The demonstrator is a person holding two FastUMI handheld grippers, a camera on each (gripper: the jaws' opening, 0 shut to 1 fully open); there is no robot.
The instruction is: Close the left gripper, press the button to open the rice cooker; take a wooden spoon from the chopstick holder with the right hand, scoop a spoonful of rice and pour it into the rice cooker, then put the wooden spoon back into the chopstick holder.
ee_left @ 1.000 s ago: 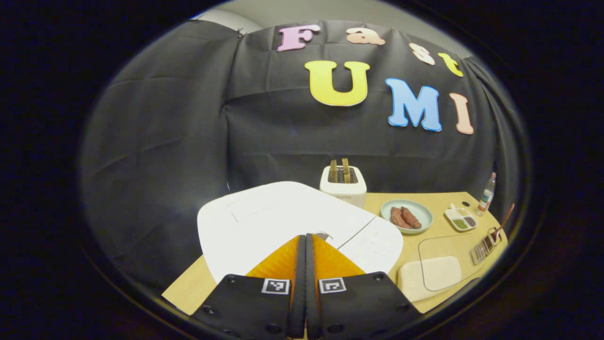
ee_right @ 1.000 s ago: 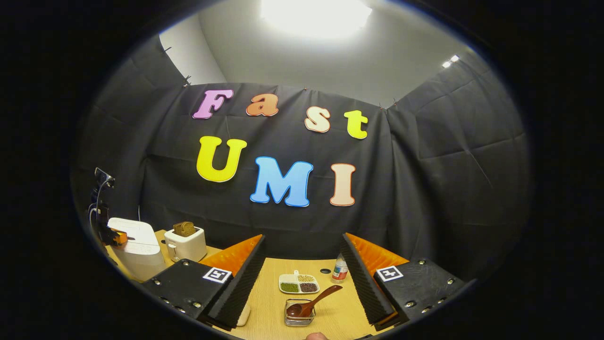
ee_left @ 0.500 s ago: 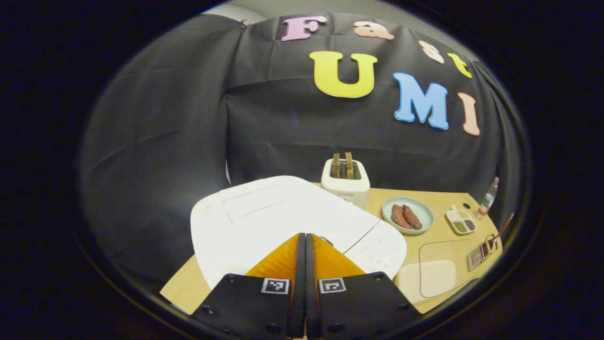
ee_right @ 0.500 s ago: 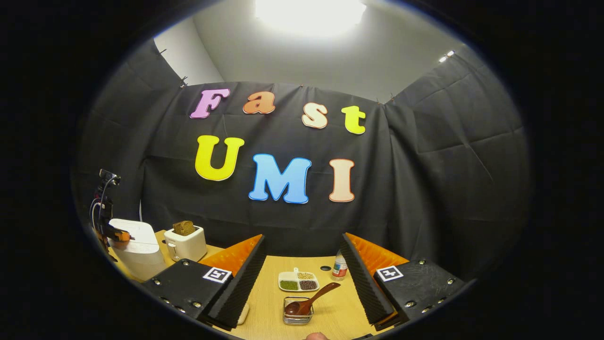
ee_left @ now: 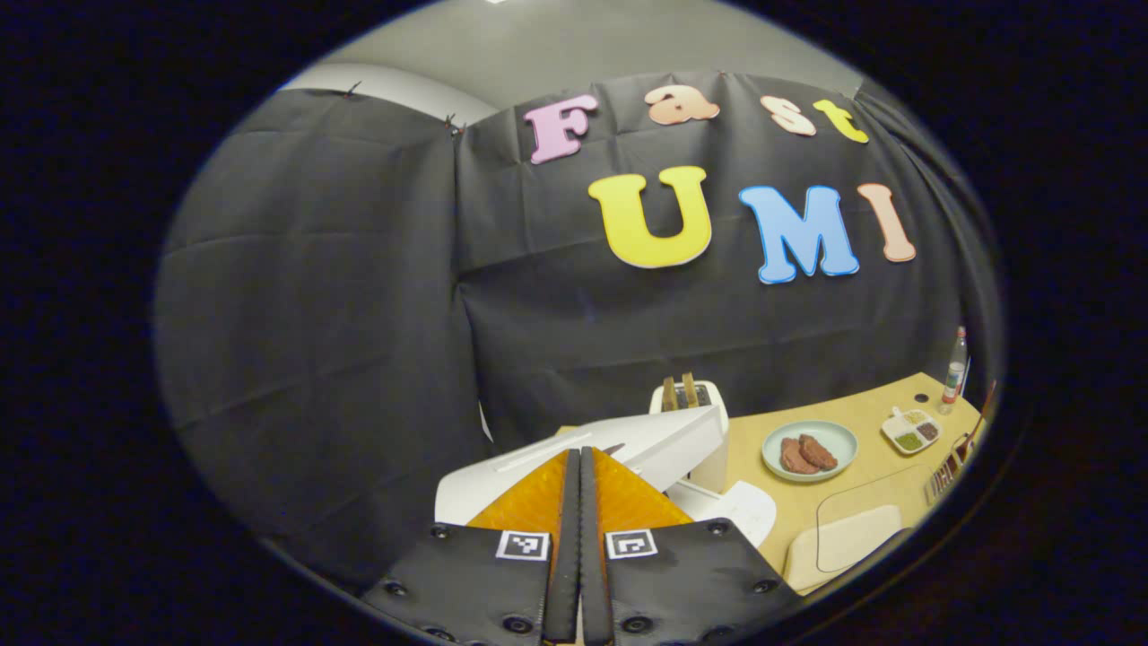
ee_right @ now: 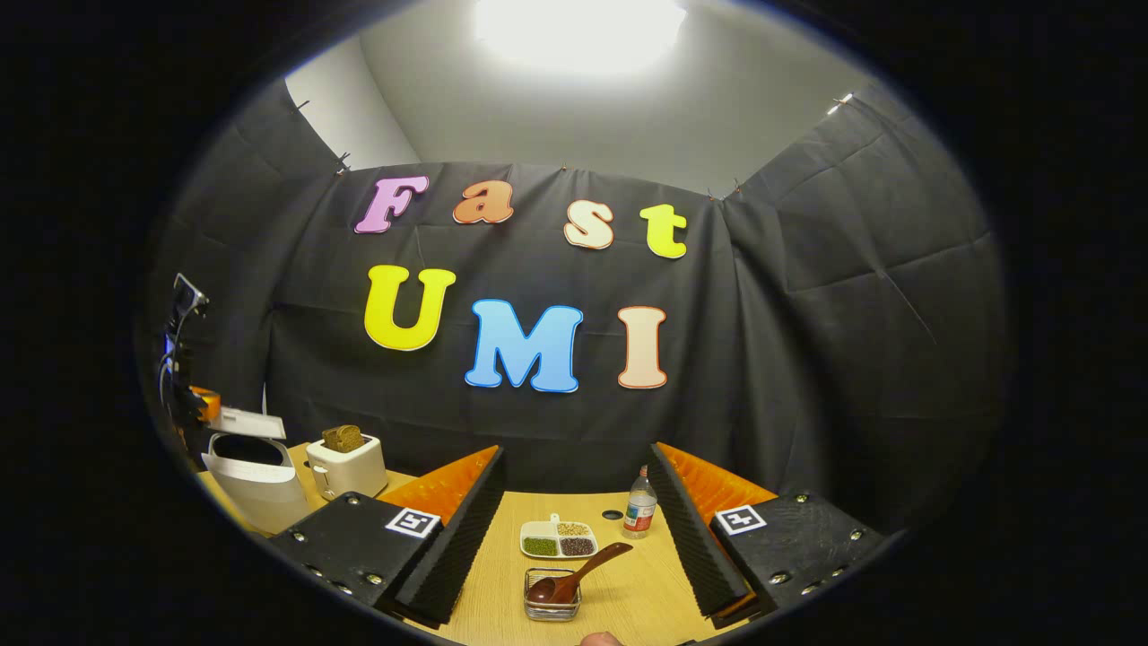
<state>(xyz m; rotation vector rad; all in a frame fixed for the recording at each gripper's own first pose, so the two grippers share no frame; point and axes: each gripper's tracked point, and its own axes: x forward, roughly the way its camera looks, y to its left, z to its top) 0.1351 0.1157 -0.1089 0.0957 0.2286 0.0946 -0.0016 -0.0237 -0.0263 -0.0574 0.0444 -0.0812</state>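
**Rice cooker lid standing open, spoon waiting in its holder**

A pale wooden worktop [ee_right: 619, 592] is carrying everything, and black cloth is hanging as the wall behind it and to both sides. Above the cloth a grey ceiling is showing, with a bright light [ee_right: 578, 31] glaring in the right gripper view.

One white rice cooker [ee_right: 254, 475] is sitting at the worktop's left end, its lid [ee_left: 628, 444] tilting upward and the dark inside showing in the right gripper view. One white toaster [ee_right: 345, 465] is standing just beside it with bread poking out of the top. In the left gripper view one pale plate [ee_left: 810, 449] is holding two reddish-brown pieces of food, and one pale board [ee_left: 843, 536] is lying nearer the front edge. One divided dish [ee_right: 558, 540] is holding grains in separate sections, and one small bottle [ee_right: 639, 513] is standing upright just beside it. One wooden spoon [ee_right: 574, 577] is leaning in the one wire chopstick holder [ee_right: 552, 599], bowl down, handle slanting up to the right.

The left tongs [ee_left: 579, 538] are pressing together with nothing between them, sitting in front of the raised lid and hiding part of the cooker. The right tongs [ee_right: 574, 520] are gaping wide and holding nothing; the holder, dish and bottle are lying between the two fingers in the right gripper view, farther off on the worktop.
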